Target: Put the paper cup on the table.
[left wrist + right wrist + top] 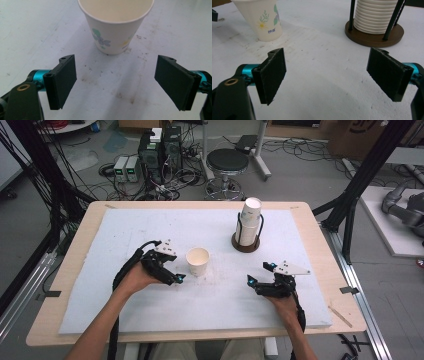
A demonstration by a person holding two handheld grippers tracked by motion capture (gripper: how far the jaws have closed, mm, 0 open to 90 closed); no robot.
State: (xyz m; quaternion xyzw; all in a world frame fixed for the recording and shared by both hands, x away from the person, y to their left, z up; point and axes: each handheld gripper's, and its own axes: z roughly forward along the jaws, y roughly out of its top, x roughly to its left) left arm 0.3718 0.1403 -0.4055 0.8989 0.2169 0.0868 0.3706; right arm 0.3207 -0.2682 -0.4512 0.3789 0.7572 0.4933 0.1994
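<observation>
The paper cup (pixel 197 261) stands upright on the white mat (pixel 100 270), just beyond the left gripper (pixel 116 82), whose jaws gape wide and hold nothing. The left gripper view reveals the cup's flower print. The right gripper (pixel 327 75), likewise spread and empty, faces the cup stack (pixel 375 15) in its holder (pixel 374 37).

We find only one printed mark: a short blue line of characters on the paper cup (pixel 265 18), under its flower print, as seen in the right gripper view. It is too small for us to read. The cup's flower print in the left gripper view carries no lettering.
</observation>
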